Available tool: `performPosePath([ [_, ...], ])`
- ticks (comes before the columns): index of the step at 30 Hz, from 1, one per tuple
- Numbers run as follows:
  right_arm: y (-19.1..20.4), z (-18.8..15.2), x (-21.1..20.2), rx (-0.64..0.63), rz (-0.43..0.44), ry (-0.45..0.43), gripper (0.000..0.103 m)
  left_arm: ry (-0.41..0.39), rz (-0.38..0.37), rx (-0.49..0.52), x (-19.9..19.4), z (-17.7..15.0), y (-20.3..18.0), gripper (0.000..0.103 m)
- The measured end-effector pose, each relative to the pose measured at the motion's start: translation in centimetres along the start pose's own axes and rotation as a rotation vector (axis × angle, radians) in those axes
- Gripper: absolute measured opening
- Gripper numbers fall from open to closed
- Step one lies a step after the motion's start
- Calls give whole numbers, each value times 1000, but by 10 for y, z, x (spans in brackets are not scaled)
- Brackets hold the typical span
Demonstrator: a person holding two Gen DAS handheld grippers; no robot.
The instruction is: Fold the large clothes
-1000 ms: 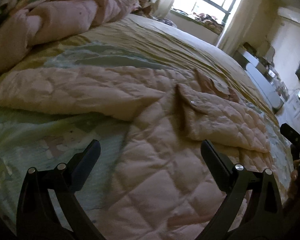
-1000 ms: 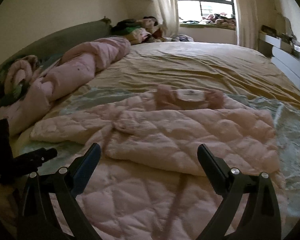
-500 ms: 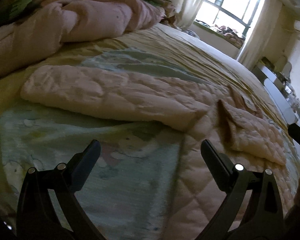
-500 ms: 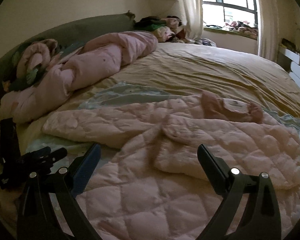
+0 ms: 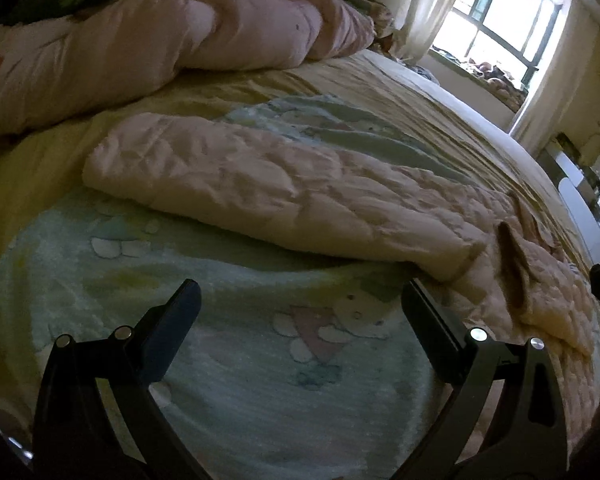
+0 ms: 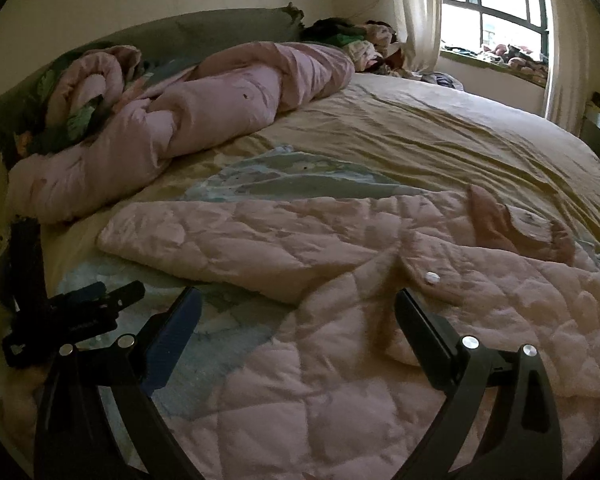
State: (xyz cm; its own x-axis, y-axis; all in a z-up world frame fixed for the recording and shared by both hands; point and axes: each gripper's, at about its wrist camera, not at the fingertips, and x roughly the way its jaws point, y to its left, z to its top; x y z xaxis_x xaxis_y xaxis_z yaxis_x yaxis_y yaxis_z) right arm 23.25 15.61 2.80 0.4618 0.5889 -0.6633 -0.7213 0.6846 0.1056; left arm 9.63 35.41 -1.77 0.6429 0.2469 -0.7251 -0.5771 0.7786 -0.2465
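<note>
A pale pink quilted jacket (image 6: pixel 340 360) lies flat on the bed, collar (image 6: pixel 516 228) toward the window. Its left sleeve (image 5: pixel 260 192) stretches out sideways across the blanket; the same sleeve (image 6: pixel 228 240) shows in the right wrist view. The other sleeve is folded over the jacket's front. My left gripper (image 5: pixel 300 304) is open, hovering over the patterned blanket just short of the outstretched sleeve. My right gripper (image 6: pixel 296 312) is open above the jacket body near the armpit. The left gripper (image 6: pixel 76 312) also appears at the left in the right wrist view.
A rolled pink duvet (image 6: pixel 188 120) lies along the headboard side. A light blue cartoon blanket (image 5: pixel 240 360) lies under the jacket on a yellow sheet (image 6: pixel 440 140). Clothes pile (image 6: pixel 352 40) near the window corner. White furniture (image 5: pixel 580 192) stands beside the bed at right.
Both grippers have swung left toward the outstretched sleeve. The left one went from over the jacket body to over the blanket beside the sleeve. Both stayed open.
</note>
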Motion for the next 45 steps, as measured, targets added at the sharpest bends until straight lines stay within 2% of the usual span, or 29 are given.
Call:
performPosePath([
  [9, 28, -5, 33, -32, 43, 64, 96, 23, -2, -92, 20, 14, 36, 94],
  [12, 34, -9, 42, -30, 54, 82, 96, 30, -25, -133, 30, 20, 43, 94],
  [15, 36, -12, 47, -27, 58, 95, 96, 25, -82, -195, 41, 30, 54, 94],
  [23, 28, -16, 49, -4, 39, 105, 96, 35, -134, -386, 79, 44, 94, 94],
  [31, 16, -16, 50, 14, -4, 102, 96, 3, -138, -457, 97, 59, 117, 92],
  [33, 13, -17, 50, 23, -12, 101, 96, -12, -123, -470, 98, 62, 122, 80],
  [35, 10, -17, 50, 25, -17, 101, 96, -39, -94, -476, 97, 65, 129, 41],
  [38, 9, -17, 49, 24, -24, 98, 96, -66, -138, -483, 94, 68, 133, 27],
  [42, 4, -16, 45, 32, -27, 83, 96, -139, -122, -385, 70, 76, 113, 22],
  [45, -1, -16, 41, 39, -26, 75, 96, -184, -126, -352, 52, 80, 104, 20],
])
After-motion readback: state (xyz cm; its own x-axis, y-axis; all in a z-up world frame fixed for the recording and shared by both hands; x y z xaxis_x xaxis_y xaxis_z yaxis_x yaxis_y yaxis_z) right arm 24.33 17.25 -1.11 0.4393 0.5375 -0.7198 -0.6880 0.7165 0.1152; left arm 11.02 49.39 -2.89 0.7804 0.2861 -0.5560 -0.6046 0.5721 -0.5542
